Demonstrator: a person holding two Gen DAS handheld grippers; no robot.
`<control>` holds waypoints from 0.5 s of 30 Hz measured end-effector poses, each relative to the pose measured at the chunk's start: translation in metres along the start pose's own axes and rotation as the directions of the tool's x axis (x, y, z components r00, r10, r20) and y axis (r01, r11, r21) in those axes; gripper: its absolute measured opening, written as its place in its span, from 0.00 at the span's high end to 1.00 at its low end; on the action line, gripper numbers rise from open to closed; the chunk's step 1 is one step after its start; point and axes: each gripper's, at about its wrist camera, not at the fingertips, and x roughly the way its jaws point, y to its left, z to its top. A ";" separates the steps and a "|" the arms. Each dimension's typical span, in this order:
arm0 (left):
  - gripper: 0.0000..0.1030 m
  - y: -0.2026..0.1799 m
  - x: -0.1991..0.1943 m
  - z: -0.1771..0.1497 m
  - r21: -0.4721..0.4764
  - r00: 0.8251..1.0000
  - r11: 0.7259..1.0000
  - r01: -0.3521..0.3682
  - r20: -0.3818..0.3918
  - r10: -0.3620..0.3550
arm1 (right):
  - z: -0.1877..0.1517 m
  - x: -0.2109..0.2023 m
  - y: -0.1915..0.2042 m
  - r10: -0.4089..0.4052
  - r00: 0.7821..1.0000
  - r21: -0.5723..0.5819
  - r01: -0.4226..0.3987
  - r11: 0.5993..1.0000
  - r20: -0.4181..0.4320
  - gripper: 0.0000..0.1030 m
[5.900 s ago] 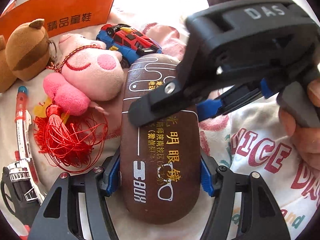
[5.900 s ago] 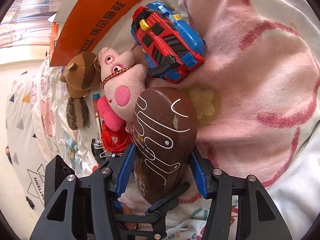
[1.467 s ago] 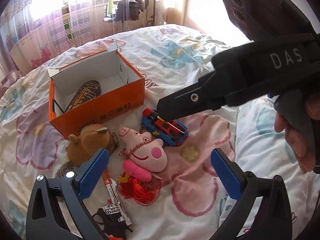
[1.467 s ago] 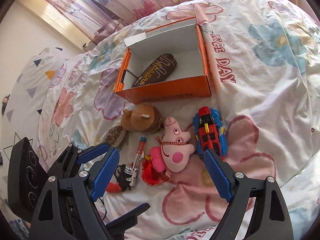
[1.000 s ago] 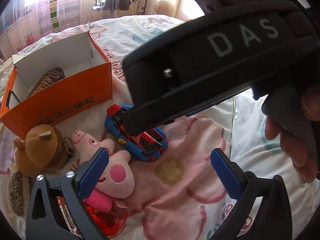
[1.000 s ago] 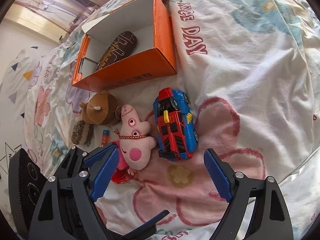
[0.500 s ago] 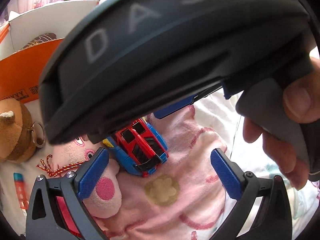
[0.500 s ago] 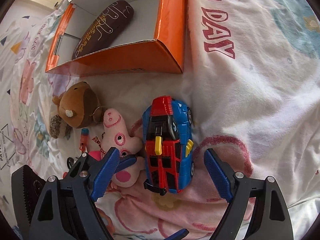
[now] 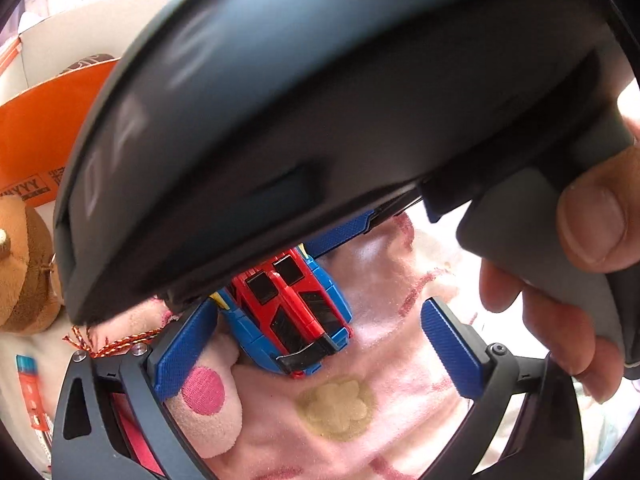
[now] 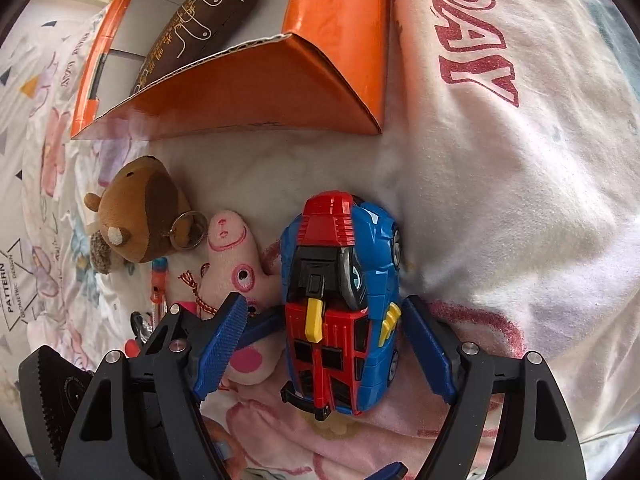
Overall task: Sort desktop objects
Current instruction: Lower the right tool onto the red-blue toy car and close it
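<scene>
right claw (image 10: 324, 344) spread wide around the toy car (image 10: 340, 320) on the bed | left claw (image 9: 316, 344) spread too, empty | gonna center it, pinch the car's sides, not the pig plush (image 10: 240, 280) | glasses case (image 10: 200, 24) sits in the orange box (image 10: 256, 92)

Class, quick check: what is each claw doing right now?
Left claw: open, holding nothing.
Right claw: open, fingers either side of the toy car, not yet closed on it.
</scene>
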 end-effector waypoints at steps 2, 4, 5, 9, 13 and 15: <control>0.01 0.001 -0.002 -0.002 -0.007 1.000 1.000 -0.005 0.004 0.005 | 0.001 0.003 -0.002 0.005 1.000 0.007 -0.005 1.000 -0.009 0.25; 0.01 0.002 -0.004 -0.004 -0.013 1.000 1.000 -0.010 0.007 0.010 | 0.002 0.005 -0.003 0.007 1.000 0.014 -0.007 1.000 -0.015 0.27; 0.05 0.002 -0.006 -0.005 -0.017 1.000 1.000 -0.012 0.009 0.012 | 0.002 0.005 -0.004 0.004 1.000 0.018 -0.004 1.000 -0.014 0.28; 0.24 0.009 -0.012 -0.009 -0.039 1.000 0.999 -0.019 0.012 0.020 | 0.000 0.000 -0.013 -0.001 1.000 0.045 0.001 0.999 -0.005 0.46; 0.25 -0.003 -0.012 -0.018 0.050 0.995 0.994 -0.093 -0.017 0.094 | -0.002 0.001 -0.014 0.003 1.000 0.036 -0.002 0.999 -0.007 0.48; 0.19 -0.016 -0.009 -0.023 0.115 0.987 0.982 -0.152 -0.030 0.157 | -0.001 0.003 -0.011 0.006 1.000 0.032 -0.006 0.999 -0.009 0.48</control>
